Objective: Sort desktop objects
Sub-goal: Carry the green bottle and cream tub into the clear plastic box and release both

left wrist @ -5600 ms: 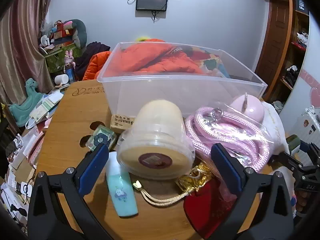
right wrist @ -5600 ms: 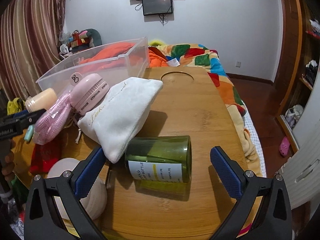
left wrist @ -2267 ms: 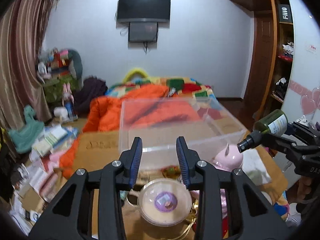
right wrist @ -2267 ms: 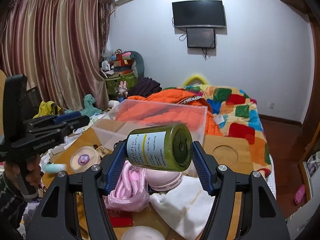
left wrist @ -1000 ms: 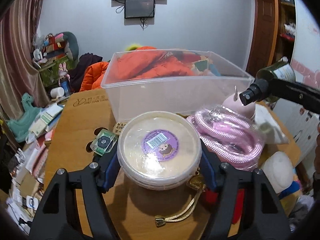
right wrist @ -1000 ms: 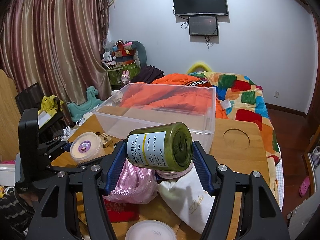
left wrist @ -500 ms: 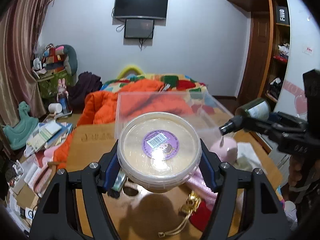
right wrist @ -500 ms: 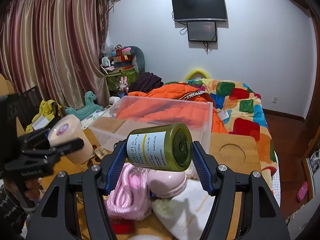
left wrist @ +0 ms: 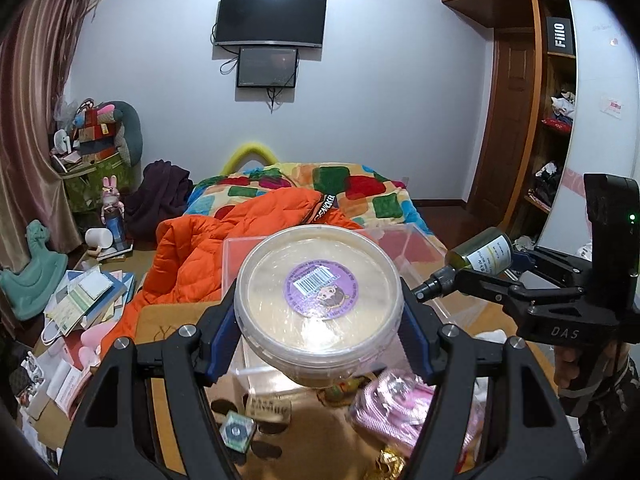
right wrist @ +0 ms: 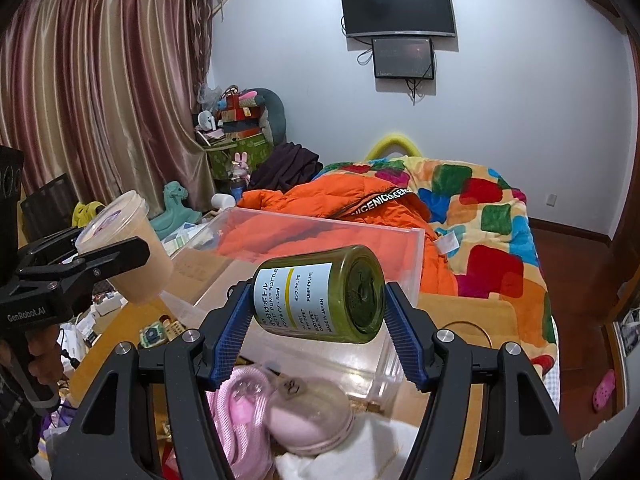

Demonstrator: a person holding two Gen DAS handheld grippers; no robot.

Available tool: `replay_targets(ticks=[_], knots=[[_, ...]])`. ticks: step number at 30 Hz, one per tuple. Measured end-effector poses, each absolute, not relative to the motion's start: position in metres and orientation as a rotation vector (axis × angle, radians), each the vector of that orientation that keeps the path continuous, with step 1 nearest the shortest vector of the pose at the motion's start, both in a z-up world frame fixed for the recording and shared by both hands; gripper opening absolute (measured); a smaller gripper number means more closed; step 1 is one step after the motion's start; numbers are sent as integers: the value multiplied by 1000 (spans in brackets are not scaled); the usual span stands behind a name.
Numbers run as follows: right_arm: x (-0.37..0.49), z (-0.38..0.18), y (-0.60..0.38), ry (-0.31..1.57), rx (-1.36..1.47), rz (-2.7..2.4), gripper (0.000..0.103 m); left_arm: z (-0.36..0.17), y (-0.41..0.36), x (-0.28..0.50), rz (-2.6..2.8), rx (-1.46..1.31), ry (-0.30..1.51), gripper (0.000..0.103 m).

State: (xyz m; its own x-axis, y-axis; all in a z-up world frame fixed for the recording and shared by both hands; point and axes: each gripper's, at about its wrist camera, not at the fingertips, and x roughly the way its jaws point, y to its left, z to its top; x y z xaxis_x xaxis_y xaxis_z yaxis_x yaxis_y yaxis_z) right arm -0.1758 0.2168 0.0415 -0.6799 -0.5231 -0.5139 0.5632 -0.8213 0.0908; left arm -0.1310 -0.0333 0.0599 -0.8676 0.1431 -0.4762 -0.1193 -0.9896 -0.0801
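My left gripper [left wrist: 318, 312] is shut on a round cream tub with a purple label [left wrist: 318, 300], held in the air over the near wall of the clear plastic bin [left wrist: 404, 240]. In the right wrist view the same tub [right wrist: 128, 248] hangs at the left, beside the bin [right wrist: 304, 240]. My right gripper [right wrist: 320, 324] is shut on a green pump bottle with a white label [right wrist: 320, 296], lying sideways above the bin's near right part. That bottle [left wrist: 480, 258] shows at the right of the left wrist view.
On the wooden table [right wrist: 460, 320] below lie a pink rope in a bag [right wrist: 240, 404], a pink round device [right wrist: 308, 416], a white pouch [right wrist: 360, 452] and a small green box [left wrist: 236, 432]. An orange jacket [left wrist: 208, 252] and a patchwork bed [right wrist: 480, 216] lie behind the bin.
Both grippers have risen with their loads and come closer to the bin. The tub went from just above the table to over the bin's near wall; the bottle moved further over the bin.
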Motion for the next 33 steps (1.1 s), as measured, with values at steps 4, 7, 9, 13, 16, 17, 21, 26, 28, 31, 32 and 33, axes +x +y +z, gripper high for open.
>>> replay_targets(ticks=[4, 7, 9, 13, 16, 17, 21, 26, 28, 31, 32, 33], knots=[[-191, 40, 214, 106, 740, -2429, 62, 55, -37, -150, 2904, -797, -73, 69], [-202, 35, 209, 124, 766, -2415, 62, 47, -37, -164, 2895, -854, -66, 69], [-207, 31, 205, 146, 784, -2409, 62, 41, -37, -173, 2884, -895, -68, 69], [-217, 20, 195, 189, 820, -2392, 62, 32, -36, -186, 2870, -956, -64, 69], [-221, 14, 191, 206, 834, -2393, 62, 26, -34, -192, 2872, -990, -36, 69], [-223, 12, 189, 202, 841, -2385, 62, 24, -34, -194, 2872, -1004, -29, 69], [-229, 5, 182, 227, 875, -2363, 62, 17, -35, -203, 2852, -1062, -35, 69], [-232, 0, 172, 289, 893, -2339, 62, 12, -33, -208, 2840, -1120, 14, 69], [-232, -1, 170, 313, 897, -2331, 62, 10, -30, -210, 2838, -1137, 30, 69], [-233, -3, 164, 349, 911, -2322, 62, 7, -30, -213, 2830, -1157, 27, 69], [-233, -4, 162, 363, 913, -2321, 62, 6, -30, -213, 2828, -1161, 21, 69], [-233, -5, 161, 372, 914, -2320, 62, 6, -30, -213, 2828, -1164, 18, 69]])
